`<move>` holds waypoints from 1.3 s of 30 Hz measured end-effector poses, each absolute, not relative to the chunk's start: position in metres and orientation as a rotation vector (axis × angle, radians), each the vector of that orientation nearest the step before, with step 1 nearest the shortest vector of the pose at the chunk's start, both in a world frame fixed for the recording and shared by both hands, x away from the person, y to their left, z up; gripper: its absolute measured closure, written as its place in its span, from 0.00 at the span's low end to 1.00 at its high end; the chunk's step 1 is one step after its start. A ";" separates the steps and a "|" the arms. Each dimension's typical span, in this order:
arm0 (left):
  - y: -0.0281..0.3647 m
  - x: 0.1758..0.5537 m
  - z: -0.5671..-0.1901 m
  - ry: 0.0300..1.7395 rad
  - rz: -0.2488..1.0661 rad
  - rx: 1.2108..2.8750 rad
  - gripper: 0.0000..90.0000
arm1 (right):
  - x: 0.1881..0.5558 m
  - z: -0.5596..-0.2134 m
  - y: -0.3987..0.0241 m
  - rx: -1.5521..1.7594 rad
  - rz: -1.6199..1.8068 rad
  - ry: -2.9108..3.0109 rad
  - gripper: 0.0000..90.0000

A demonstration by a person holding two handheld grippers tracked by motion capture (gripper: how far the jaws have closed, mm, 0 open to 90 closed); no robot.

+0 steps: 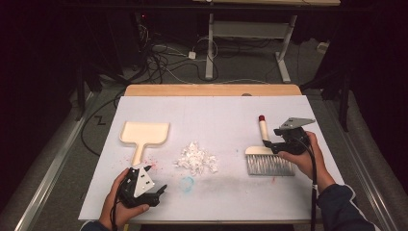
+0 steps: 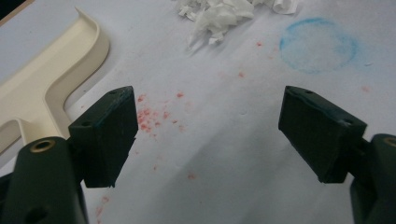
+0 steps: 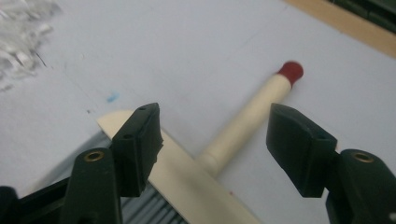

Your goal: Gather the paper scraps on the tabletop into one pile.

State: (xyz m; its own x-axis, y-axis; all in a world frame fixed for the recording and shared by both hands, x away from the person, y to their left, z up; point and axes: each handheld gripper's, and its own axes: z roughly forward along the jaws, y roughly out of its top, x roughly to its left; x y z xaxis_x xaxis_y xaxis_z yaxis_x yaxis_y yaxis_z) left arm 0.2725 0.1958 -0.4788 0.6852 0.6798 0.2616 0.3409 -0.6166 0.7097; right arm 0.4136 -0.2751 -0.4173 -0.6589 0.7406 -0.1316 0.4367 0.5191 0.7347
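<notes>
A cream dustpan [image 1: 144, 133] lies at the left of the white sheet, its edge also in the left gripper view [image 2: 42, 84]. A heap of white paper shreds [image 1: 196, 159] sits mid-table, and its near edge [image 2: 219, 14] is ahead of the left jaws. A hand brush with a cream handle and red tip [image 1: 262, 132] and grey bristles [image 1: 269, 165] lies at the right. My left gripper [image 1: 156, 179] is open near the front edge, empty [image 2: 205, 135]. My right gripper [image 1: 270, 143] is open, its jaws either side of the brush handle [image 3: 243, 126], not closed on it.
The white sheet [image 1: 211, 115] covers a wooden table [image 1: 211, 90]. Red specks [image 2: 154, 116] and a blue ring mark [image 2: 318, 45] stain the sheet near the left gripper. Behind the table stand a desk frame [image 1: 250, 43] and loose cables [image 1: 163, 57] on the floor.
</notes>
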 end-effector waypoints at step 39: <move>0.191 0.274 -0.475 0.774 0.724 2.233 0.19 | 0.296 -0.444 -0.292 0.830 1.051 2.037 0.18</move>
